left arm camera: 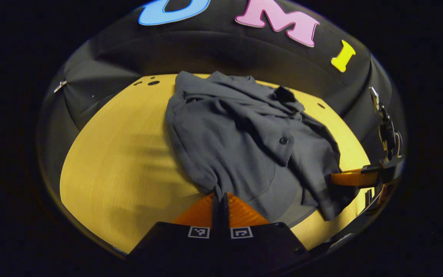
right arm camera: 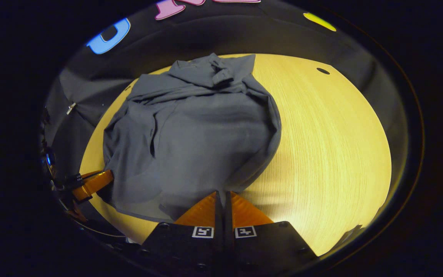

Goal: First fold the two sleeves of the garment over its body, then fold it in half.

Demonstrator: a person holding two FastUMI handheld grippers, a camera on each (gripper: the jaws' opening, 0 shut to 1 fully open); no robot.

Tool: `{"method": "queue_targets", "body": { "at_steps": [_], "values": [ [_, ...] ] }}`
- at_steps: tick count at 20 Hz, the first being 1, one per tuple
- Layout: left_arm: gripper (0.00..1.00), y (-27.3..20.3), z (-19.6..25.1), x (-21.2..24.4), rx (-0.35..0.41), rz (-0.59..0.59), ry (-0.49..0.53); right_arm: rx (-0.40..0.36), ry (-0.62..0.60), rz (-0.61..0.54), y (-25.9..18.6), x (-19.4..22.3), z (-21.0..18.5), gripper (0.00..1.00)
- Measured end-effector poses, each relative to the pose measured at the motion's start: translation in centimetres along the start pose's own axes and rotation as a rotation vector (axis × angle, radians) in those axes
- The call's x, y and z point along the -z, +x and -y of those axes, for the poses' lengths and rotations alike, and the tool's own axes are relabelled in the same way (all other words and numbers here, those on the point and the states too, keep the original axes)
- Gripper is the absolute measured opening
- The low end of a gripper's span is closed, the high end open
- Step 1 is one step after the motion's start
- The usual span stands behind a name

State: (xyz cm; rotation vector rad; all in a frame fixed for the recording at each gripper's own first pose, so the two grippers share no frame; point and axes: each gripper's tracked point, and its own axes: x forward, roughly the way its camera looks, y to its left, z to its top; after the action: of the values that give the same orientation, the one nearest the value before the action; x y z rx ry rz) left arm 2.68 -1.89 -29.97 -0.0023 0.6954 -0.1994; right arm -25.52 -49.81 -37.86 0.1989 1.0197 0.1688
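A dark grey buttoned garment [left arm camera: 244,146] lies crumpled on the yellow wooden table [left arm camera: 110,161], collar at the far end, with cloth bunched over its body. My left gripper [left arm camera: 220,197] is shut on the near hem, a strip of grey cloth pinched between its orange fingers. In the left gripper view, the right gripper [left arm camera: 337,179] reaches into the hem from the right. In the right gripper view, the garment [right arm camera: 198,130] bulges up in front of me, and my right gripper [right arm camera: 222,196] is shut on its near edge. The left gripper [right arm camera: 104,179] holds the hem at the far left.
Bare table [right arm camera: 329,154] stretches to the right of the garment in the right gripper view, with a small dark hole [right arm camera: 323,71] near the back. Two holes [left arm camera: 153,82] sit at the table's far left corner. Black cloth wall surrounds the table.
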Motion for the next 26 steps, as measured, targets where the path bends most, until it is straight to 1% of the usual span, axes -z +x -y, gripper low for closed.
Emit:
{"method": "queue_targets", "body": {
  "at_steps": [2,4,10,16,20,25,26],
  "values": [
    [0.06,-1.3,0.5,-1.8,0.020,0.056,-0.020,-0.005,0.002,0.035,-0.7,-1.2,-0.2,0.05],
    [0.06,-1.8,0.7,-3.1,0.037,0.085,-0.041,-0.010,-0.012,0.069,-1.1,-2.8,-0.5,0.05],
    [0.06,-2.8,0.7,-7.4,0.045,0.169,-0.051,-0.053,-0.022,0.167,-1.6,-8.3,-2.3,0.06],
    [0.05,-2.7,0.6,-13.0,0.053,0.265,-0.059,-0.082,-0.064,0.257,-1.6,-13.6,-3.1,0.05],
    [0.05,-2.4,-0.1,-16.7,0.043,0.328,-0.058,-0.102,-0.089,0.320,-1.5,-17.3,-3.7,0.05],
    [0.05,-0.9,-1.4,-22.2,0.027,0.410,-0.061,-0.118,-0.080,0.419,-1.0,-23.1,-4.3,0.05],
    [0.05,-0.6,-1.5,-23.4,0.033,0.426,-0.076,-0.120,-0.075,0.441,-0.9,-24.4,-4.3,0.05]
  ]
}}
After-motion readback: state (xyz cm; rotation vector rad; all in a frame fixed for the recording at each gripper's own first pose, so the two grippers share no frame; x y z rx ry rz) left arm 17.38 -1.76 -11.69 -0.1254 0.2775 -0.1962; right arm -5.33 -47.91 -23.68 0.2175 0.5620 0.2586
